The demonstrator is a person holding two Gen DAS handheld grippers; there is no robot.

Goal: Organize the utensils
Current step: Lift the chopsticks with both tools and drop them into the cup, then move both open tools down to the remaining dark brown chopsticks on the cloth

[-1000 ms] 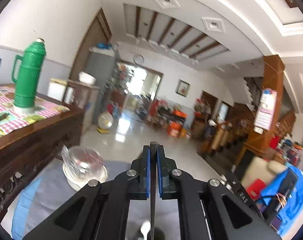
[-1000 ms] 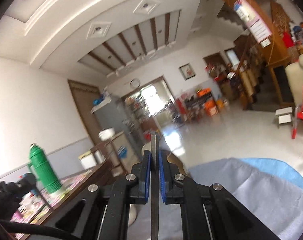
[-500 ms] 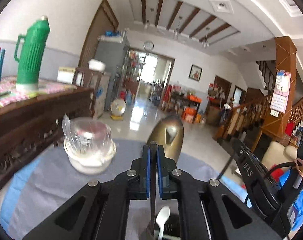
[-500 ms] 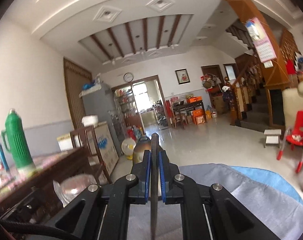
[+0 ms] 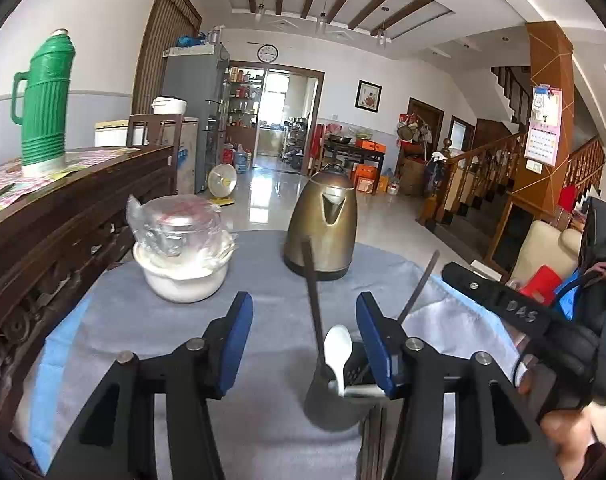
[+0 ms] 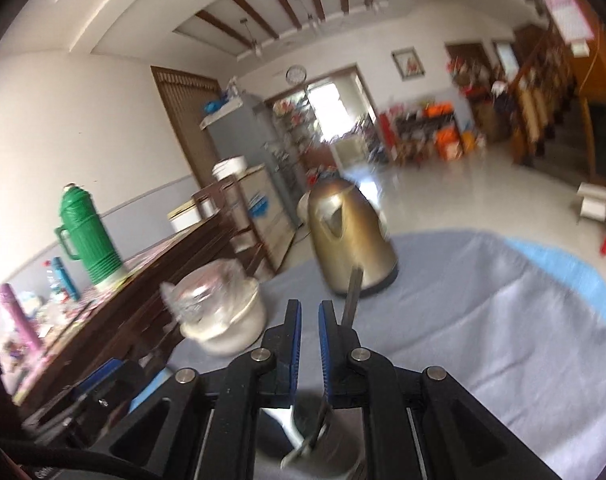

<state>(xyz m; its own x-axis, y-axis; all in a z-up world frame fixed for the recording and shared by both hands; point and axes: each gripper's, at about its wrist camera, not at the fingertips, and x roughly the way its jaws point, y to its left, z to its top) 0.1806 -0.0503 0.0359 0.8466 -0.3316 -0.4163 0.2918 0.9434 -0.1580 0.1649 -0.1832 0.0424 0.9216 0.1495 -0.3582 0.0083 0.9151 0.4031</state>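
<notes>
Now the left gripper (image 5: pixel 301 322) stands with its blue-padded fingers (image 5: pixel 237 332) spread wide and nothing between them, where a second ago, and half a second ago too, they were pinched flat on a thin dark utensil handle. That dark-handled utensil (image 5: pixel 313 304) now leans free in the dark round utensil cup (image 5: pixel 333 404) at about 5 o'clock in the left view, its handle tipped toward 11 o'clock, next to a white plastic spoon (image 5: pixel 338 350). A second thin dark handle (image 5: pixel 419 292) slants out toward 1 o'clock on the cup's far side. I judge that the left-hand piece has been let go into the cup.

Moving right, the right gripper (image 6: pixel 310 326) has parted its fingers (image 6: pixel 293 324) only a narrow way. A dark flat handle (image 6: pixel 353 294) that was clamped between them half a second ago now sits just outside the right-hand pad, not between the two, so it looks freshly let go. Below, at 6 o'clock, a silvery utensil end (image 6: pixel 299 446) rests inside the same cup (image 6: pixel 343 444), though blur hides the detail.

Behind, on the grey-blue cloth over the bench (image 5: pixel 263 332), the white pot with plastic-wrapped glass lid (image 5: pixel 181 250) sits at 10 o'clock and the bronze electric kettle (image 5: pixel 323 224) at 12 o'clock. Both drops appear done; lifting clear without knocking the leaning handles seems the remaining concern.
</notes>
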